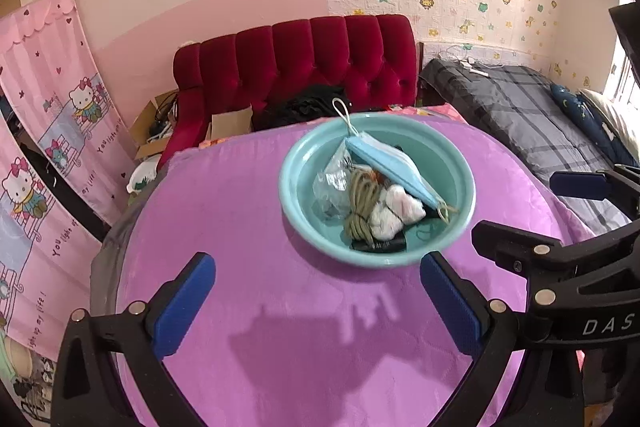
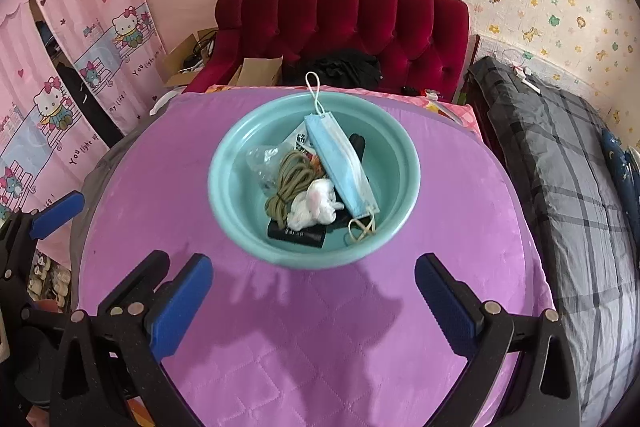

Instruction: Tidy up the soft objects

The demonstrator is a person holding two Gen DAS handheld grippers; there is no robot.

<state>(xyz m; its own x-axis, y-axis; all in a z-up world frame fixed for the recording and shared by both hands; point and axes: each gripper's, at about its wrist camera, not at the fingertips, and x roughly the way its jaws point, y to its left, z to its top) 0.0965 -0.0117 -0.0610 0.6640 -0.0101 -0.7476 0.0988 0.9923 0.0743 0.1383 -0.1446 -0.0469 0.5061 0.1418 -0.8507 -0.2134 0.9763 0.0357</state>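
A teal bowl (image 1: 452, 163) (image 2: 396, 155) stands on the purple cloth (image 1: 248, 219) (image 2: 160, 187). In it lie a blue face mask (image 1: 384, 165) (image 2: 340, 163), a coil of olive cord (image 1: 360, 203) (image 2: 290, 183), a white crumpled cloth (image 1: 394, 213) (image 2: 316, 205), clear plastic wrap (image 1: 334, 179) (image 2: 262, 163) and a black flat item (image 1: 380, 246) (image 2: 296, 235). My left gripper (image 1: 318, 303) is open and empty, a little short of the bowl. My right gripper (image 2: 314, 303) is open and empty, just short of the bowl. Each gripper shows at the edge of the other's view.
A red tufted sofa (image 1: 304, 59) (image 2: 344, 23) with black clothing stands behind the table. A bed with a grey plaid cover (image 1: 532, 123) (image 2: 568, 179) lies to the right. Pink cartoon curtains (image 1: 60, 115) (image 2: 80, 39) hang at the left. Cardboard boxes (image 1: 232, 125) sit by the sofa.
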